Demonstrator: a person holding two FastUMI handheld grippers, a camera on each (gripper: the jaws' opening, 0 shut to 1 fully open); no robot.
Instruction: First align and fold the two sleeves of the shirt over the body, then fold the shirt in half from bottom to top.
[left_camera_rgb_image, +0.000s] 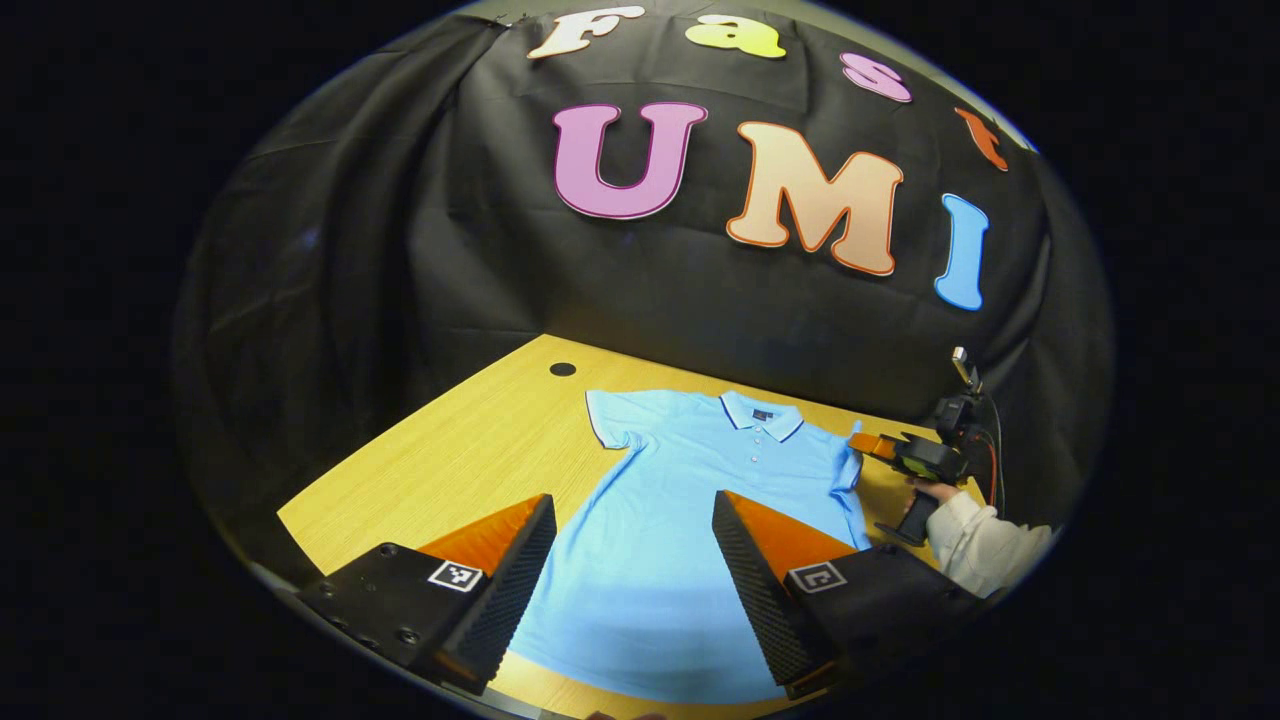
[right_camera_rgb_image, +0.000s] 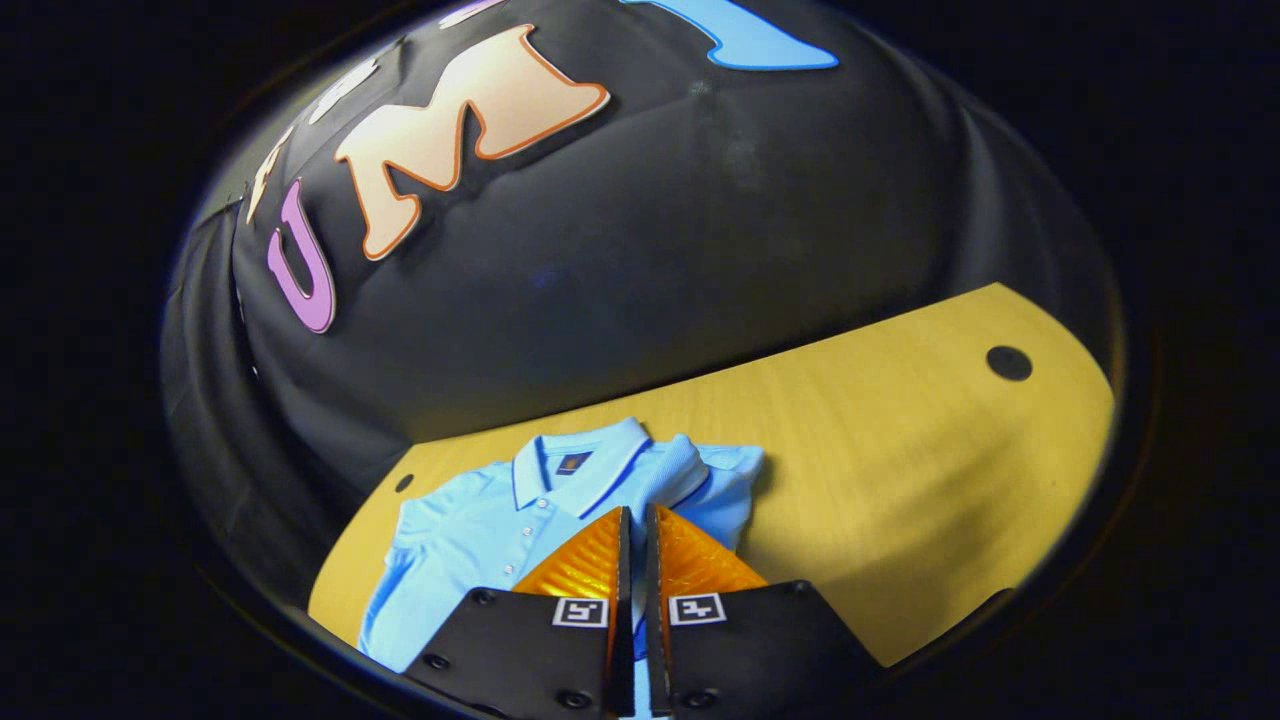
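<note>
Wooden counter (left_camera_rgb_image: 470, 450) before black cloth wall, light blue polo shirt (left_camera_rgb_image: 690, 500) flat on it; left tool (left_camera_rgb_image: 634, 520) spread apart above, right tool (right_camera_rgb_image: 634, 530) clamped on sleeve (right_camera_rgb_image: 700, 470).

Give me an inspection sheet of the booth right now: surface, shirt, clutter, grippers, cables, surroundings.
Surface: wooden table, with a round dark hole near its far edge.
Job's things: light blue polo shirt lying face up, collar toward the wall; the sleeve by the right gripper is lifted and bunched toward the collar; the other sleeve lies flat.
Clutter: nothing seen.
Grippers: left gripper open above the shirt's lower body; right gripper with its fingers nearly together at the bunched sleeve, a grip not confirmed.
Cables: a cable loops at the right gripper's handle.
Surroundings: black cloth wall; a person's hand on the handle.
</note>
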